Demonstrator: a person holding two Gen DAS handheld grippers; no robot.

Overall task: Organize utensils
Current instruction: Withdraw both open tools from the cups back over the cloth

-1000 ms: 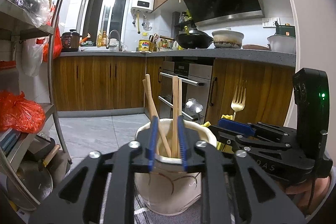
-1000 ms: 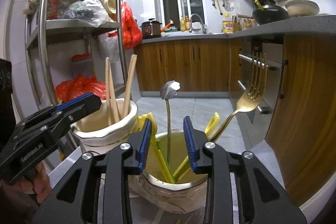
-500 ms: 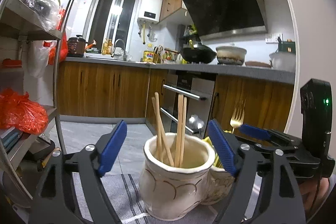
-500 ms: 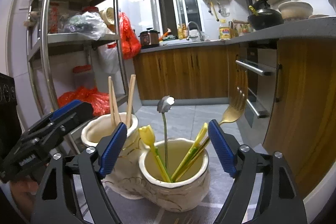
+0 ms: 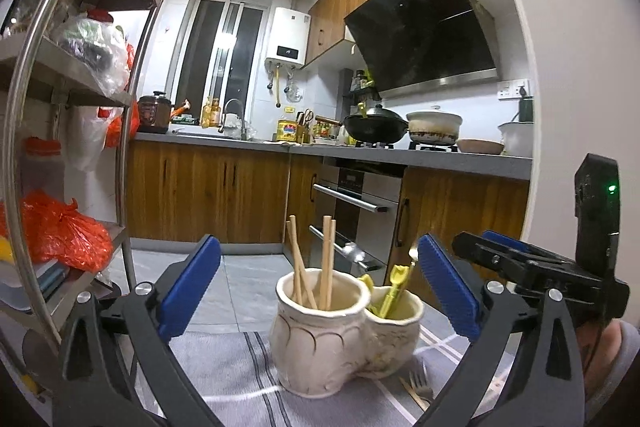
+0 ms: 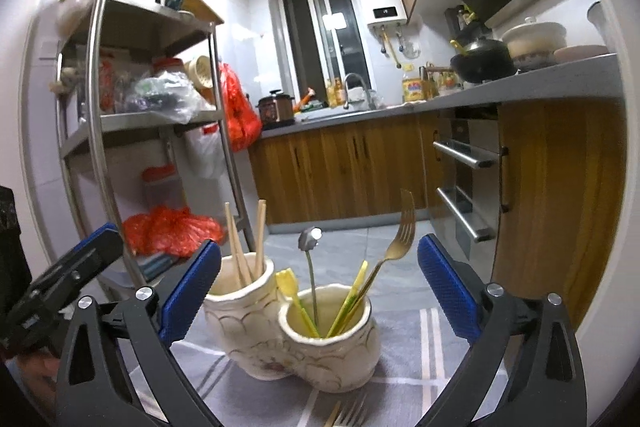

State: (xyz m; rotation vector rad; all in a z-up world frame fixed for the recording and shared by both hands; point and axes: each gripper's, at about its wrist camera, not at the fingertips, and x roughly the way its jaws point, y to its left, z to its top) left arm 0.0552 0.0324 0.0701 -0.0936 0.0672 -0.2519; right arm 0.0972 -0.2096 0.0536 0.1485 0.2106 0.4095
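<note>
A cream two-cup ceramic holder (image 5: 320, 343) stands on a grey striped cloth (image 5: 224, 367). Its left cup holds wooden chopsticks (image 5: 326, 259). Its right cup (image 6: 332, 343) holds a gold fork (image 6: 396, 251), yellow utensils (image 6: 294, 291) and a metal spoon (image 6: 310, 267). Another gold fork (image 6: 346, 413) lies on the cloth in front; it also shows in the left wrist view (image 5: 420, 383). My left gripper (image 5: 318, 295) is open and empty, back from the holder. My right gripper (image 6: 318, 291) is open and empty, also back from it.
A metal shelf rack (image 6: 96, 131) with bags stands to the left. Wooden cabinets and an oven (image 5: 356, 211) lie behind, under a grey counter (image 6: 520, 79) with pots. The table edge lies past the holder.
Both grippers opened wide, letting go of the chopsticks and the spoon handle, and drew back from the holder.
</note>
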